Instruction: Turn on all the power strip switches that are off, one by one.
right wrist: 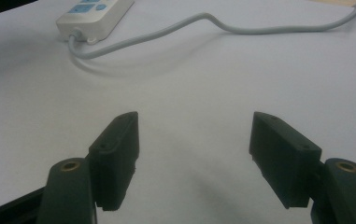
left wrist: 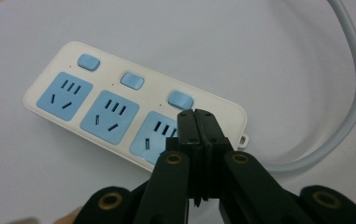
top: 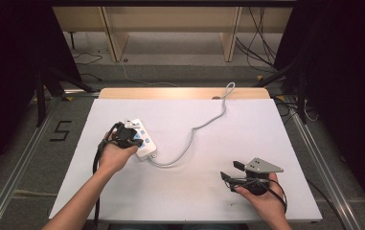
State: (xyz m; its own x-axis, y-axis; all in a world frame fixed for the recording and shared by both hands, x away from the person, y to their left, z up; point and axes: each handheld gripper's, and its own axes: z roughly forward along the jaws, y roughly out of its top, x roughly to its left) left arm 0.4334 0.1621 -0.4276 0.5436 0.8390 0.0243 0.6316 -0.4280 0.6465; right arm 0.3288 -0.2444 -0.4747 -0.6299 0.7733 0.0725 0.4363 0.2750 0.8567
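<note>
Up close, power strip (left wrist: 133, 112) — three blue switches (left wrist: 132, 80)

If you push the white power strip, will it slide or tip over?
The power strip lies flat and low, so it would probably slide, not tip. Its grey cord curves loosely, so it likely bends and drags along.

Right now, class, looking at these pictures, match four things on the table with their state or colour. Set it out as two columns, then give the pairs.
Things:
1. left gripper
2. right gripper
3. cable
4. switches

States or colours:
A. grey, runs off the far table edge
B. jaws shut, over the power strip
C. light blue, in a row of three
D. jaws wide open, nothing between them

Pairs: 1-B, 2-D, 3-A, 4-C
</note>
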